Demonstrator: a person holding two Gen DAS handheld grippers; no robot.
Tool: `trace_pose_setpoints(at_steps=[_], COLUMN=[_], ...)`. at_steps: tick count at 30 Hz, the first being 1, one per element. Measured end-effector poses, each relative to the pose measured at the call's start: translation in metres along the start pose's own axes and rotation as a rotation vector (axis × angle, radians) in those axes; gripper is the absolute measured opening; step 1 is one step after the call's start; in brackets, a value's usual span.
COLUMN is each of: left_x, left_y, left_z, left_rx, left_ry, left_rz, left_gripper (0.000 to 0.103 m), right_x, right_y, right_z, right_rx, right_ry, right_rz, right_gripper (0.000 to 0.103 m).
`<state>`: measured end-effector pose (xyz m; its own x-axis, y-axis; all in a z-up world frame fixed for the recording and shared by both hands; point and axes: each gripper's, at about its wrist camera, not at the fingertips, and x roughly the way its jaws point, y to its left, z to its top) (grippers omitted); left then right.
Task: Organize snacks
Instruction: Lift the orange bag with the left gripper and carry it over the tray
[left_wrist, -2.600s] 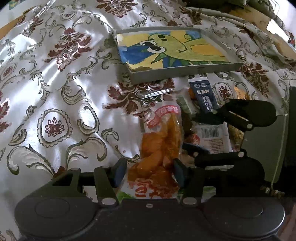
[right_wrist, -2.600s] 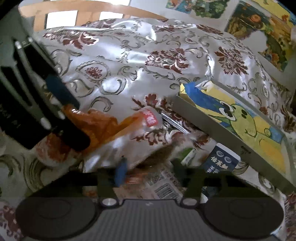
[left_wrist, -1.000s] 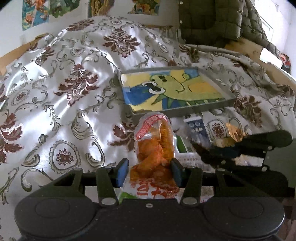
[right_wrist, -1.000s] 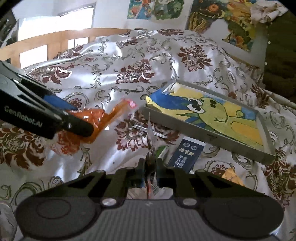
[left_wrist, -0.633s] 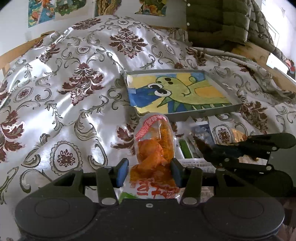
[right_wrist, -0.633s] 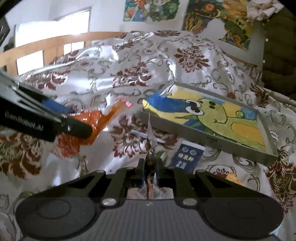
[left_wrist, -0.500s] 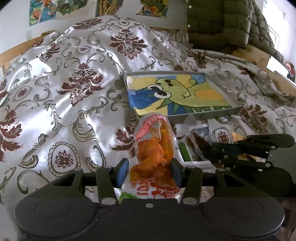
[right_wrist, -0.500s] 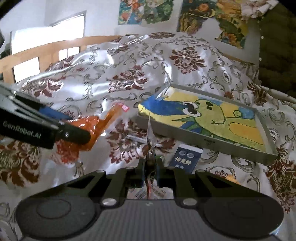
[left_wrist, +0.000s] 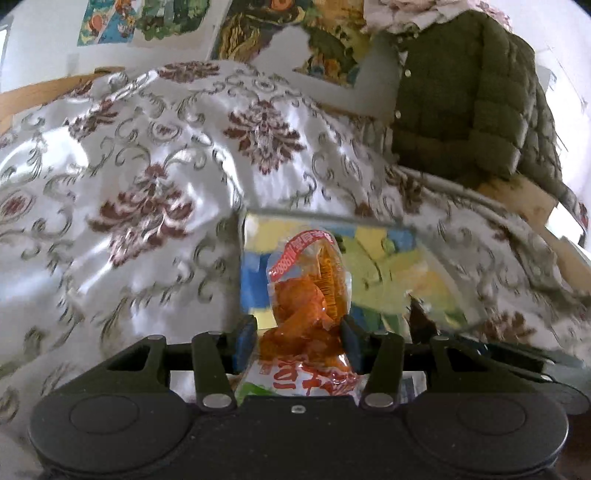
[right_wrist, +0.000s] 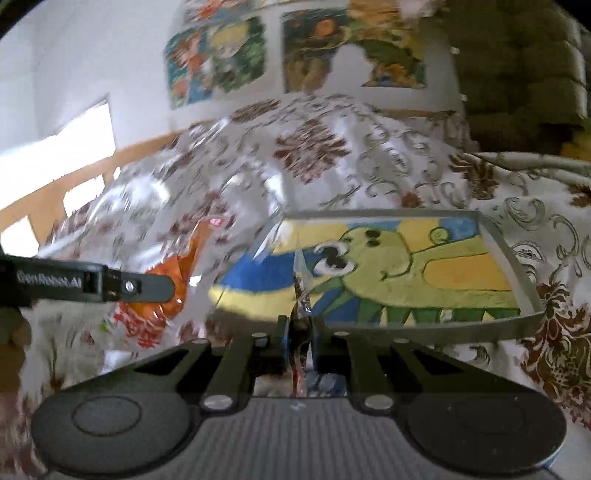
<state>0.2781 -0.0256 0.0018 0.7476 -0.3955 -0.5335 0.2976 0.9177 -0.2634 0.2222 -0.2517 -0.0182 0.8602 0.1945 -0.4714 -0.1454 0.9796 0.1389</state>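
Orange snack bag (left_wrist: 308, 295) hides tray (left_wrist: 436, 258); thin packet (right_wrist: 301, 291) edge-on, unreadable.

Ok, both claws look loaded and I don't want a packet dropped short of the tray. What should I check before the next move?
1. Left claw shut on orange snack bag: ok.
2. Right claw pinching thin clear packet: ok, edge grip only.
3. Tray in view ahead: ok.
4. Tray floor free of snacks: ok.
5. Claws apart from each other: ok.
6. Height above tray: cannot tell.
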Motion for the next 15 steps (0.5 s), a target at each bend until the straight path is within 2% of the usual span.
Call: trace_pose_setpoints(at_steps=[5,11,15], left_x=[0.045,0.077,0.093], left_y=[-0.002,0.004,0.02], left_z=[0.019,0.022,0.017], left_rx=[-0.083,-0.071,-0.108], left_ry=[-0.026,-0.048,-0.038], left_rz=[-0.019,-0.005,0.005], left_gripper=[0.051,0.051,0.051], right_x=[0.025,0.064,0.083], right_y=[-0.028,-0.059,-0.069], right_z=[0.017,0.025,0.024], right_rx=[0.156,0.358,0.432], right_ry=[-0.034,-0.032,-0.025], right_rz=[0.022,0.02,0.006], right_gripper=[0.013,0.013,0.013])
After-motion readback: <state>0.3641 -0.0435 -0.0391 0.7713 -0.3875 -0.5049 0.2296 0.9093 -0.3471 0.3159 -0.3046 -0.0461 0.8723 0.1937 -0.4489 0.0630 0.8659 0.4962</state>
